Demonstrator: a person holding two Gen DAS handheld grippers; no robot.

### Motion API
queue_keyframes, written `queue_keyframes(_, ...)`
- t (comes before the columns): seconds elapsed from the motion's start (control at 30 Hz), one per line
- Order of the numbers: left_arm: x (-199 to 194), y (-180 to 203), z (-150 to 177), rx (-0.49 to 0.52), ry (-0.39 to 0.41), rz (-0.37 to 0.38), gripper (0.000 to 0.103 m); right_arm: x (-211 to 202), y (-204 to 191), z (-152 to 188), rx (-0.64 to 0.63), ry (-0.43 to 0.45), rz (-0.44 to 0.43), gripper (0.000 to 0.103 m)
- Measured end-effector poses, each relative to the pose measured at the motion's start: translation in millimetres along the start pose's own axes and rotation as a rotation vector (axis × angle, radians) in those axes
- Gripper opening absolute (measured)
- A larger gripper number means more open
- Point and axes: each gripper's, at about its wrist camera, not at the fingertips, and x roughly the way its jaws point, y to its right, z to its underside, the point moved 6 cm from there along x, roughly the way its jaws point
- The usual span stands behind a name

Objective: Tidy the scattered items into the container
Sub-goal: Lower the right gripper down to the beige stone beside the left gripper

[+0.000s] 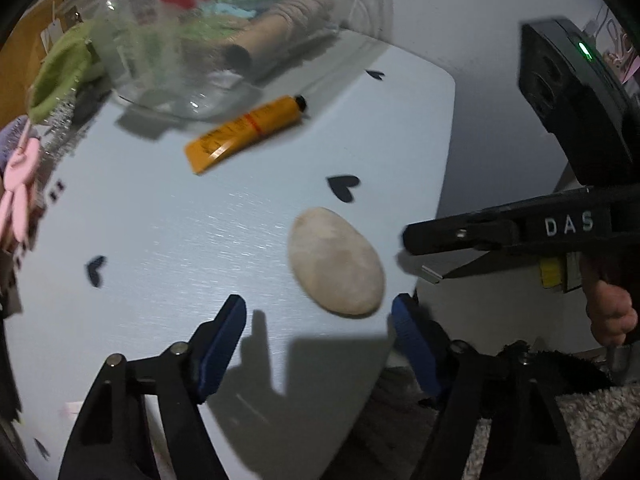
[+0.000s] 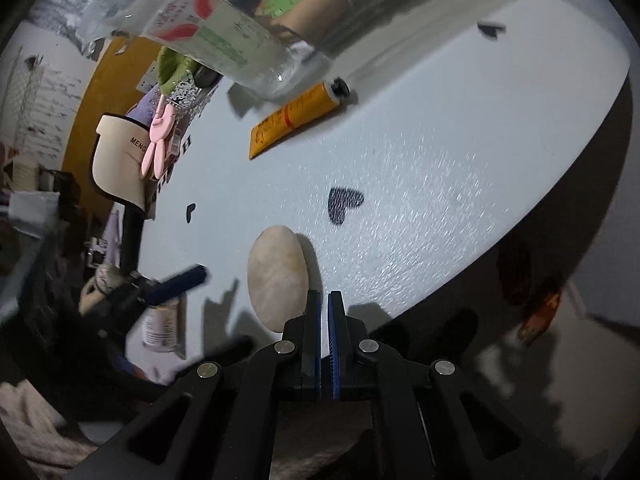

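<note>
A flat, pale oval stone [image 1: 336, 260] lies near the right edge of the white table [image 1: 160, 240]. My left gripper [image 1: 320, 320] stands open just short of it, its blue pads [image 1: 224, 340] wider apart than the stone and not touching it. My right gripper [image 2: 324, 298] is shut on nothing, its tips beside the stone [image 2: 276, 276]; it also shows from the side in the left wrist view [image 1: 412, 236]. An orange tube [image 1: 248, 132] with a black cap lies further on, in front of the clear plastic container [image 1: 224, 40], which holds a cardboard roll, green items and packets.
The table carries black heart marks [image 1: 342, 188]. At its left edge are a pink bunny-shaped item [image 2: 154, 144], a green cloth [image 1: 60, 72], a cream cap [image 2: 116, 160] and a small bottle [image 2: 160, 328]. A shaggy rug [image 1: 580, 420] lies below the table's right edge.
</note>
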Motion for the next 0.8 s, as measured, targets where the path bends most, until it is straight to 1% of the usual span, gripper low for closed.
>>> queue_keyframes(0.07, 7, 7, 3, 0.006, 0.002, -0.012, 0.073, 5, 3, -1, 0.025, -0.034, -0.013, 0.005)
queue_keyframes(0.13, 11, 13, 4, 0.031, 0.025, -0.04, 0.071, 11, 6, -3, 0.03, -0.07, -0.017, 0.005)
queue_keyframes(0.17, 11, 15, 4, 0.048, 0.042, -0.058, 0.069, 14, 7, -3, 0.027, -0.084, -0.016, 0.005)
queue_keyframes(0.23, 13, 19, 4, 0.089, 0.08, -0.112, 0.069, 18, 7, -3, 0.021, -0.122, -0.02, 0.005)
queue_keyframes(0.33, 13, 24, 4, 0.143, 0.116, -0.181, 0.069, 23, 4, -6, 0.007, -0.157, -0.037, 0.005)
queue_keyframes(0.43, 17, 24, 2, 0.185, 0.133, -0.242, 0.069, 28, -2, -11, -0.018, -0.198, -0.033, 0.005)
queue_keyframes(0.5, 19, 23, 0, 0.195, 0.142, -0.275, 0.069, 31, -6, -13, -0.045, -0.225, -0.03, 0.005)
queue_keyframes(0.63, 20, 22, -2, 0.198, 0.154, -0.312, 0.069, 36, -11, -15, -0.069, -0.268, -0.047, 0.005)
queue_keyframes(0.8, 21, 23, -1, 0.209, 0.169, -0.353, 0.066, 39, -14, -19, -0.03, -0.302, -0.1, 0.005)
